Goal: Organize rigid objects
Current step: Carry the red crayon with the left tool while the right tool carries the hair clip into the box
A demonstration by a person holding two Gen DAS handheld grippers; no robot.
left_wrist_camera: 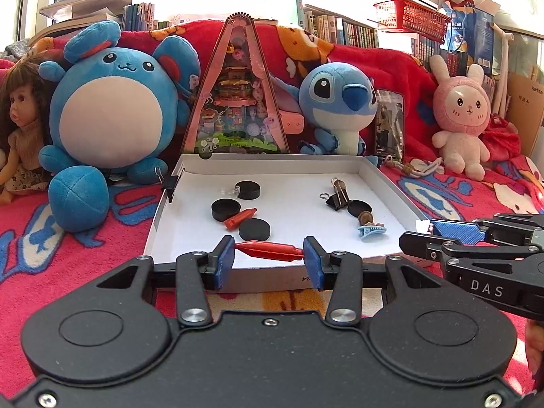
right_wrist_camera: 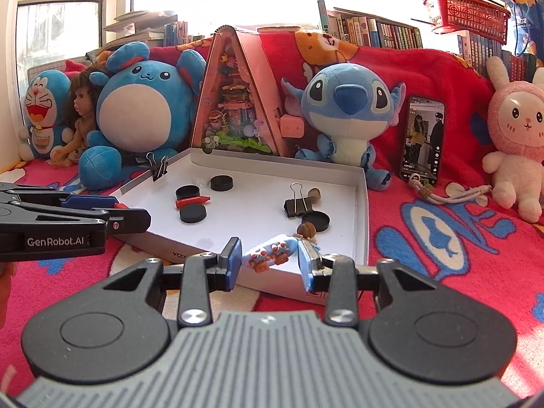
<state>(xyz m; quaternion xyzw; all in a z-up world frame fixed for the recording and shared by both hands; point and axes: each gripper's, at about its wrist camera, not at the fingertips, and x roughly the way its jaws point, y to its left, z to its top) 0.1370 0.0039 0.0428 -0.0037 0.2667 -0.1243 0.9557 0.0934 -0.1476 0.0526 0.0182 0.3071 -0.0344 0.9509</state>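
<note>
Count of items, both wrist views.

White shallow box (left_wrist_camera: 384, 183): one.
Black discs: four, at (left_wrist_camera: 248, 190), (left_wrist_camera: 225, 209), (left_wrist_camera: 254, 229) and (left_wrist_camera: 359, 208).
Red crayon-shaped pieces: two, at (left_wrist_camera: 240, 219) and (left_wrist_camera: 268, 250).
Black binder clips: two, one on the box's left rim (right_wrist_camera: 159, 167), one inside (right_wrist_camera: 298, 205).
Light blue hair clip (right_wrist_camera: 272, 251): one.
Small brown bead-like pieces: two visible, at (right_wrist_camera: 306, 229) and (right_wrist_camera: 315, 193).
Plush toys: four, namely blue round one (right_wrist_camera: 137, 108), Stitch (right_wrist_camera: 346, 102), pink rabbit (right_wrist_camera: 516, 136), Doraemon (right_wrist_camera: 42, 102).
Doll (left_wrist_camera: 20, 129): one.
Phone (right_wrist_camera: 421, 137): one.
Triangular pink diorama (left_wrist_camera: 236, 95): one.
Red basket (right_wrist_camera: 465, 12): one.
Grippers: two, the left gripper (left_wrist_camera: 268, 261) and the right gripper (right_wrist_camera: 270, 261).
</note>
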